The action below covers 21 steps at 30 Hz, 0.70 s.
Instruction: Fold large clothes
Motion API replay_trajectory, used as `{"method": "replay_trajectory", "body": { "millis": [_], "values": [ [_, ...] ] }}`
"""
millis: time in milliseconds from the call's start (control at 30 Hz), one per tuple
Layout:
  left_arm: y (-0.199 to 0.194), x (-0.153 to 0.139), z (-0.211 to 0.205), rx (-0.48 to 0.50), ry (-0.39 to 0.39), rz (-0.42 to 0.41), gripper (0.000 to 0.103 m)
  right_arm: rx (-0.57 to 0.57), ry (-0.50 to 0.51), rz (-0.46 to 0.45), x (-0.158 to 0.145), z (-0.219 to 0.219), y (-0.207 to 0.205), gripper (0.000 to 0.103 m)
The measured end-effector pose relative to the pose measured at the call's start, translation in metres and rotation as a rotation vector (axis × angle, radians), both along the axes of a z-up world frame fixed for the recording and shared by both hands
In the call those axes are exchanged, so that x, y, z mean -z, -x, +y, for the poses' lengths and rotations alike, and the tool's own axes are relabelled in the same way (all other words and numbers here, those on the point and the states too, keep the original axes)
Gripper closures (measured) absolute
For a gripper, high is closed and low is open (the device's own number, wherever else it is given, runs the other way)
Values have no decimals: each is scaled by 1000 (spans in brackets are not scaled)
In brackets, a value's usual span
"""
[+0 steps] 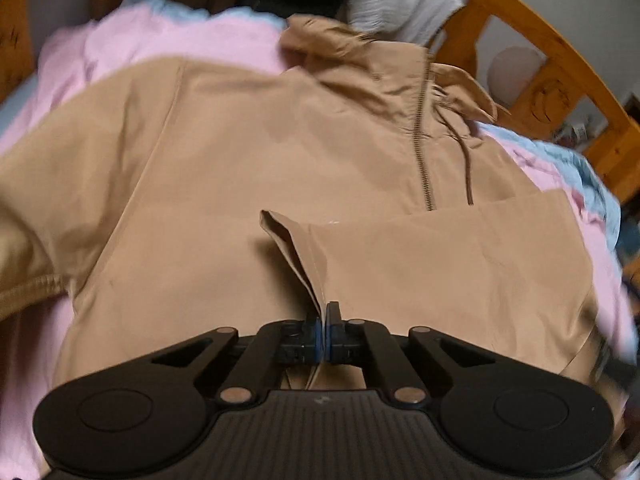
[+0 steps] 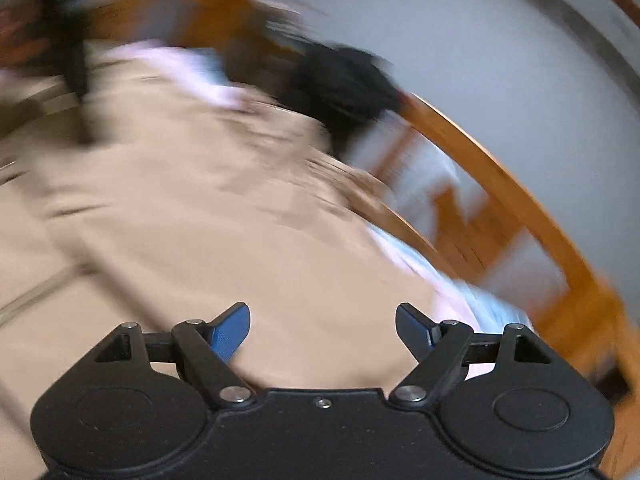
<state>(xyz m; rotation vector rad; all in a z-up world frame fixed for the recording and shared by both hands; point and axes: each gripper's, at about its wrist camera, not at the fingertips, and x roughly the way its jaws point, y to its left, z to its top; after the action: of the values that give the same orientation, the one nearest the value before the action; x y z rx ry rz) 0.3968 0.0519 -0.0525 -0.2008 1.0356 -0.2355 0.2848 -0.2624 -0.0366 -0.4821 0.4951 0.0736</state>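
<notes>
a: fabric first. the left gripper (image 1: 324, 312) has its jaws pressed together on a folded edge of the tan jacket (image 1: 240, 140), and the pinched fold stands up as a ridge running away from the fingertips, up and a little to the left.

b: and what lies around that pinch?

a: to the right of the claw, a tan flap lies flat over the body of the jacket. further ahead, the zipper (image 1: 422, 128) climbs toward the collar, with a drawstring (image 1: 466, 160) just beside it on the right. the crumpled hood (image 1: 344, 44) sits at the far end. off to the left, an elastic cuff (image 1: 32, 290) shows at the frame's edge.

b: what is under the jacket?

a: a pink sheet (image 1: 132, 40), showing beyond it on the left and right, with pale blue cloth (image 1: 576, 168) at the far right. past that stands a wooden bed frame (image 1: 552, 64).

b: now the right gripper (image 2: 323, 320)?

a: its jaws are spread wide, nothing between the blue pads (image 2: 228, 336). that view is badly smeared. tan cloth fills the space right ahead of and below the claw; pink and pale blue cloth show to its right, and the curved wooden rail lies beyond. a dark shape sits far ahead, too blurred to name.
</notes>
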Motion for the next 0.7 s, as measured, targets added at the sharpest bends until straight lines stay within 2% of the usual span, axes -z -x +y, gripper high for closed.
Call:
{"method": "replay_trajectory", "body": {
  "millis": [67, 167, 267, 333, 367, 400, 467, 533, 567, 633, 667, 700],
  "values": [
    [4, -1, -10, 23, -45, -37, 103, 99, -192, 41, -11, -37, -38, 22],
    [5, 0, -17, 10, -65, -59, 102, 247, -446, 140, -13, -84, -101, 26],
    [5, 1, -18, -3, -66, -82, 103, 359, -646, 297, 7, -123, -156, 42],
    [7, -3, -20, 6, -52, -119, 103, 375, -743, 350, 16, -133, -176, 81],
    [9, -5, -21, 15, -41, -135, 103, 386, -749, 314, 9, -135, -181, 95],
    [9, -8, -26, 26, -35, -153, 103, 366, -714, 244, -2, -131, -177, 100],
    [5, -9, -39, 47, -67, -173, 103, 302, -585, 121, -22, -121, -178, 100],
    [-3, -3, -51, 69, -105, -169, 103, 283, -466, 90, -23, -113, -179, 100],
    [-9, 3, -55, 66, -123, -155, 103, 293, -420, 116, -15, -112, -186, 99],
    [-17, 13, -56, 39, -132, -114, 103, 363, -361, 174, 3, -118, -191, 89],
    [-17, 14, -53, 22, -108, -109, 103, 398, -367, 167, 7, -124, -186, 86],
    [-16, 12, -51, 13, -95, -108, 103, 417, -414, 142, 6, -132, -175, 80]
  ]
}}
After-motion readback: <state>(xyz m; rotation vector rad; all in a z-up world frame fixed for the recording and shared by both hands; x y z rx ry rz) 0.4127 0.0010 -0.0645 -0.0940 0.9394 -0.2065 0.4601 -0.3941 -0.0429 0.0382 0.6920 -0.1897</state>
